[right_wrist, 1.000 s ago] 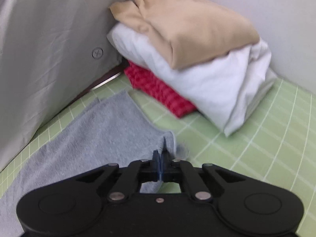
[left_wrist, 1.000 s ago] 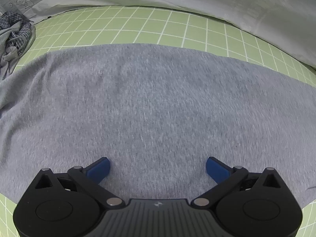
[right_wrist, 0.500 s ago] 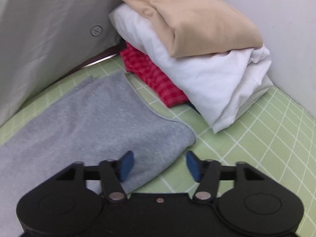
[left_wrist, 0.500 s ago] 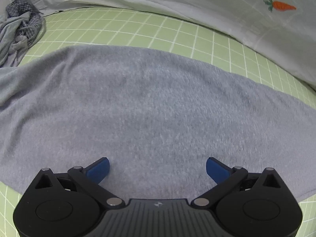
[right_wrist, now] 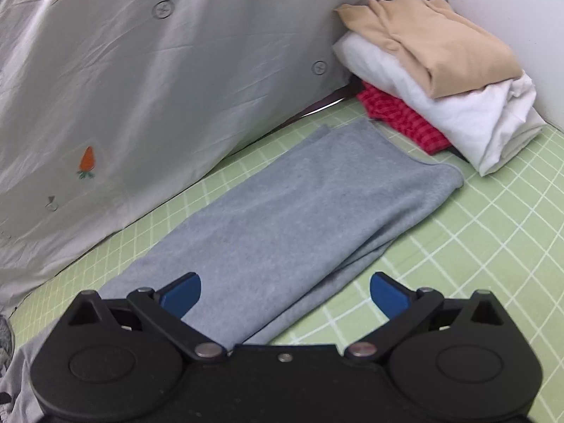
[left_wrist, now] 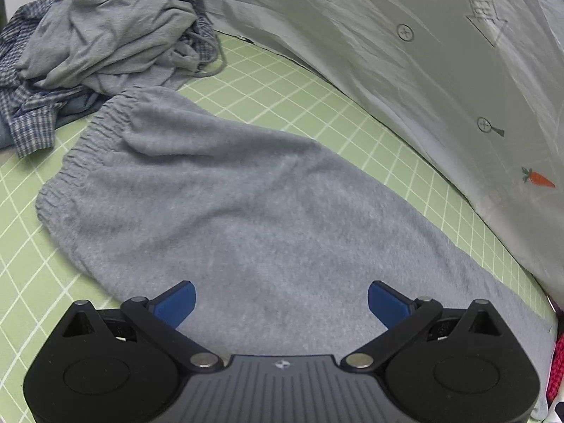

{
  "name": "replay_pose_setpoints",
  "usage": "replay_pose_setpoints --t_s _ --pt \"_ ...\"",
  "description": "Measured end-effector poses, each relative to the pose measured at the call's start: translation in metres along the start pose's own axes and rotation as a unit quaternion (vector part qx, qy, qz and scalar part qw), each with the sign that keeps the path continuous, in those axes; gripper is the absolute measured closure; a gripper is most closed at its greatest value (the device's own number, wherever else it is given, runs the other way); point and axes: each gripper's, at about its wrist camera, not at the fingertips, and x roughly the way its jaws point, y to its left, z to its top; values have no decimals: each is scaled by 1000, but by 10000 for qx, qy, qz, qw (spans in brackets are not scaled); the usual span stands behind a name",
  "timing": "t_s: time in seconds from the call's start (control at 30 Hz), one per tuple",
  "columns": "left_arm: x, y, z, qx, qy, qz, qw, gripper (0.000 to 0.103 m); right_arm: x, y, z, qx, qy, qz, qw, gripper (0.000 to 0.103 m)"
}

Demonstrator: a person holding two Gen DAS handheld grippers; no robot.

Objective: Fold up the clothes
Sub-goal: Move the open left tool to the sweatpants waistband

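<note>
Grey fleece trousers [left_wrist: 253, 211] lie folded lengthwise into one long band on the pale green, white-gridded worktop [left_wrist: 289, 105]. Left wrist view: the elasticated, gathered waistband [left_wrist: 81, 155] forms the far left end of the band, its ruching visible along the edge; the cloth is soft, slightly napped and mostly flat, with a shallow bulge just inside the waistband. Right wrist view: the same grey fleece trousers [right_wrist: 299, 218] run away toward the upper right, ending in a squared hem [right_wrist: 423, 169] where a second layer shows along the near long edge and at the far corner.

The left tongs [left_wrist: 282, 303] hover over the middle of the band, blue-tipped fingers [left_wrist: 176, 303] spread wide with nothing between them. The right tongs [right_wrist: 285, 292] are likewise wide open and empty, set over the near edge of the leg portion.

A crumpled heap of unfolded grey and blue-checked garments [left_wrist: 91, 42] sits beyond the waistband, just beside it. At the opposite end, near the hem, stands a stack of folded clothes: a tan garment [right_wrist: 430, 46] on top, a white garment [right_wrist: 458, 112] beneath it, and a red checked garment [right_wrist: 402, 120] at the bottom. A pale grey sheet printed with small orange carrots [right_wrist: 141, 88] hangs as a backdrop along the far side of the worktop.
</note>
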Motion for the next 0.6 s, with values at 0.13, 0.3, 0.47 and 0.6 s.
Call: replay_pose_setpoints --t_s 0.13,0.3,0.47,0.6 --pt "-3 44 12 -433 -22 182 9989 1 -6 36 -25 -235 229 172 9993 0" --pt "-2 99 21 -1065 -183 465 9931 1 -5 70 -48 -613 593 37 9963 0" --pt "3 143 39 -1333 -420 688 9878 1 -1 94 -55 -928 782 -123 9925 0" --pt "11 168 52 -1402 -600 816 9849 1 3 111 -59 -1105 931 -210 9893 0"
